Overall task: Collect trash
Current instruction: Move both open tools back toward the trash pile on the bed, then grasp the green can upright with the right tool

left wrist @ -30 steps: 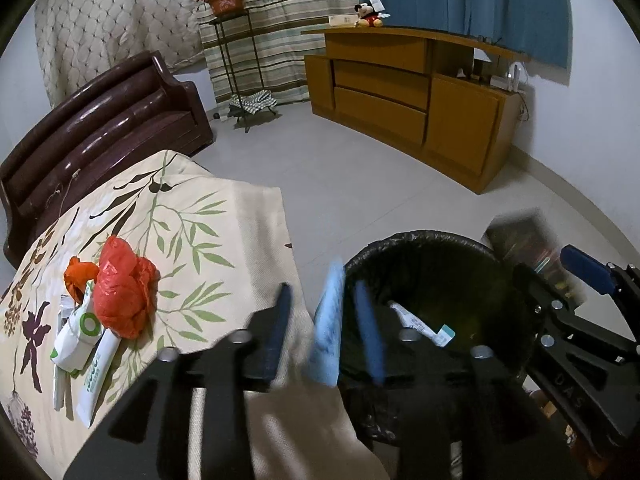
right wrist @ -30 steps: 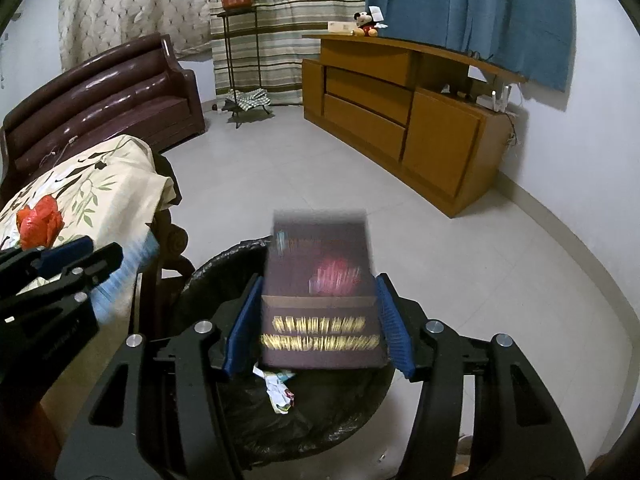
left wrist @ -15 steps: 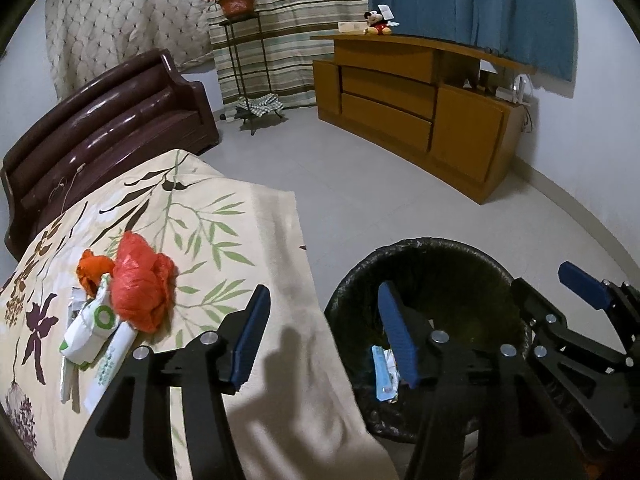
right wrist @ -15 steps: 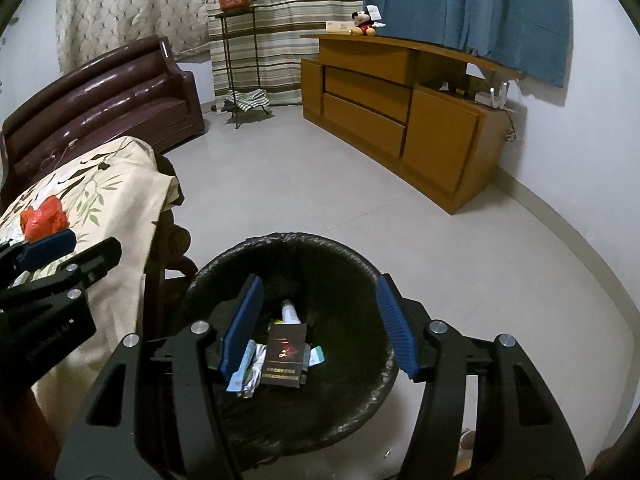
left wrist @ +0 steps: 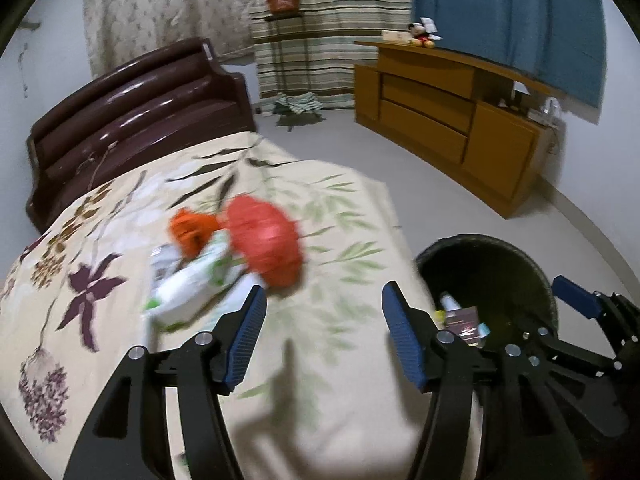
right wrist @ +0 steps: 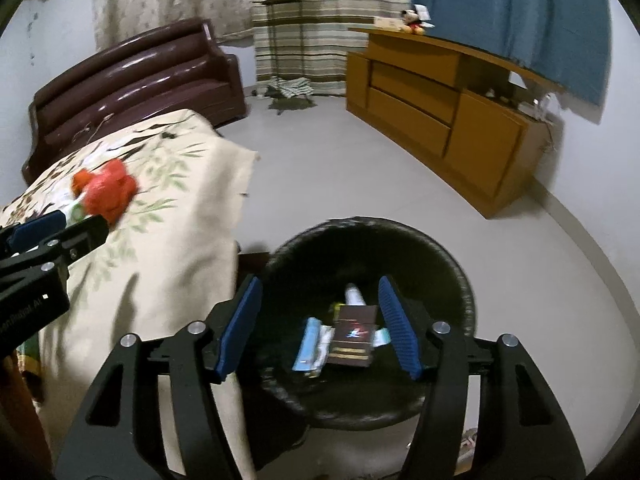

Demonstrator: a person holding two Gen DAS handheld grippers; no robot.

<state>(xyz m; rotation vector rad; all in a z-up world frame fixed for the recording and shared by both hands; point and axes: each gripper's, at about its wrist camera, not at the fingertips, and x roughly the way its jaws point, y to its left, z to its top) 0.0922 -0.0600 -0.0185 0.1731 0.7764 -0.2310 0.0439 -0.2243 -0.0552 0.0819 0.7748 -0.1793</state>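
I have both hand-held grippers empty, and their jaws have just been opening, with nothing between the pads. The left hand-held gripper (left wrist: 324, 334) stands about half open above the cloth-covered surface (left wrist: 328, 400); the right hand-held gripper (right wrist: 318, 326) stands equally open above the black-lined bin (right wrist: 464, 280).

Done: directly below my right hand-held gripper, on the bin floor, lie a dark maroon box (right wrist: 353, 336), a pale blue wrapper (right wrist: 308, 346) just beside it on its left, and a white tube (right wrist: 354, 294) beyond it. All three run lengthwise away from me.

Left: ahead and left of my left hand-held gripper, a crumpled red bag (left wrist: 264, 246), a smaller orange bag (left wrist: 192, 230) and white-and-green tubes (left wrist: 180, 300) touching them. The tubes are blurred; their long axes appear to run diagonally, near ends pointing lower left.
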